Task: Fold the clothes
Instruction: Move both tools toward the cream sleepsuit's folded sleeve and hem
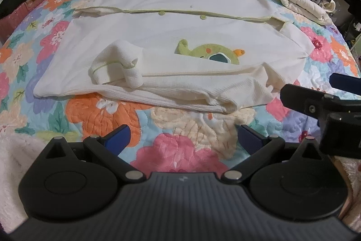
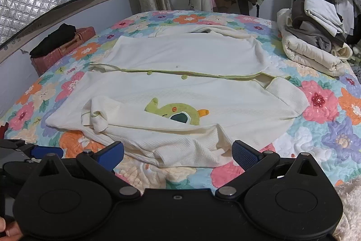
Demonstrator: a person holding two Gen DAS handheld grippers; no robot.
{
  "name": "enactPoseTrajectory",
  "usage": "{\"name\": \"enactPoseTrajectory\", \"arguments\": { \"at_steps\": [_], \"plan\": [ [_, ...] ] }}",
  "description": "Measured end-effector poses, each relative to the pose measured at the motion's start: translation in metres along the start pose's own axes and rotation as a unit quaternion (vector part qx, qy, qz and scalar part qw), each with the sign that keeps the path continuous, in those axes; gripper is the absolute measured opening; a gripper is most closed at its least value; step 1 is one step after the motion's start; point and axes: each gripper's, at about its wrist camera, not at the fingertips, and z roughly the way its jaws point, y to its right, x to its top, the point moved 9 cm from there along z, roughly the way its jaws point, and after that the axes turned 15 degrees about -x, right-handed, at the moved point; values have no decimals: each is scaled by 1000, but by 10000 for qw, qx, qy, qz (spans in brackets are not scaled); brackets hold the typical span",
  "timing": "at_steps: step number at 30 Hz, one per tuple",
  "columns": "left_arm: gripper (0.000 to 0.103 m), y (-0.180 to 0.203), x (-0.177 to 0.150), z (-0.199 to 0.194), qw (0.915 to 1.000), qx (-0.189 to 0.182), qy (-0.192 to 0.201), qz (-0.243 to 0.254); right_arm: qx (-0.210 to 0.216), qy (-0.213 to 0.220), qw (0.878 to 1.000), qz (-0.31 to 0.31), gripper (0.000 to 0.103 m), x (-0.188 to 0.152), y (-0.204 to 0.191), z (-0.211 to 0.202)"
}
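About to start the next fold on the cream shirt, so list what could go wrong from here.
1. The near sleeve lies bunched on the cream shirt; folding over it would likely trap a lump.
2. Both claws, the left claw and the right claw, hang open above the shirt's near hem, which lies in loose layers; a pinch may catch one layer only.
3. Dragging the shirt could ruffle the floral quilt.

Ahead of my two open claws, the left gripper (image 1: 182, 139) and right gripper (image 2: 178, 151), I count one cream cardigan (image 2: 180, 92) with two green buttons (image 2: 149, 73). Farther off right sits one clothes pile (image 2: 315, 37); far left, one red suitcase (image 2: 65, 46).
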Motion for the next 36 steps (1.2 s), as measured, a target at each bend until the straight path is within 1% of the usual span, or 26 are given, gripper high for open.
{"name": "enactPoseTrajectory", "arguments": {
  "at_steps": [3, 4, 6, 10, 12, 16, 23, 26, 29, 32, 33, 36],
  "plan": [
    [103, 2, 1, -1, 10000, -7, 47, 35, -20, -2, 10000, -3, 103, 0, 1, 1],
    [103, 0, -1, -3, 9999, -108, 99, 31, -27, -3, 10000, -4, 103, 1, 1, 1],
    [103, 3, 1, 1, 10000, -40, -15, 43, -41, -5, 10000, -6, 103, 1, 2, 1],
    [103, 2, 1, -1, 9999, -137, 72, 45, -68, -8, 10000, -9, 103, 1, 3, 2],
    [103, 2, 1, -2, 9998, -149, 82, 41, -55, -14, 10000, -25, 103, 1, 1, 2],
    [103, 1, 1, -2, 9998, -169, 66, 10, 127, 237, 9996, -129, 103, 4, -2, -5],
    [103, 6, 2, 0, 9993, -367, 105, 58, 133, 134, 9998, -112, 103, 3, 2, 0],
    [103, 6, 3, 3, 9993, -366, 96, 65, 79, 115, 9998, -119, 103, 2, 5, 2],
    [103, 7, 4, 4, 9988, -439, 168, 155, 81, 143, 9998, -149, 103, 2, 4, 4],
    [103, 6, 4, 7, 9985, -488, 198, 122, 143, 251, 9994, -198, 103, 3, 2, 6],
    [103, 5, 5, 9, 9988, -424, 193, 137, 146, 287, 9993, -211, 103, 4, 1, 6],
    [103, 1, 7, 17, 9993, -59, 179, 325, 155, 384, 9986, -314, 103, 5, -1, 10]
  ]
}}
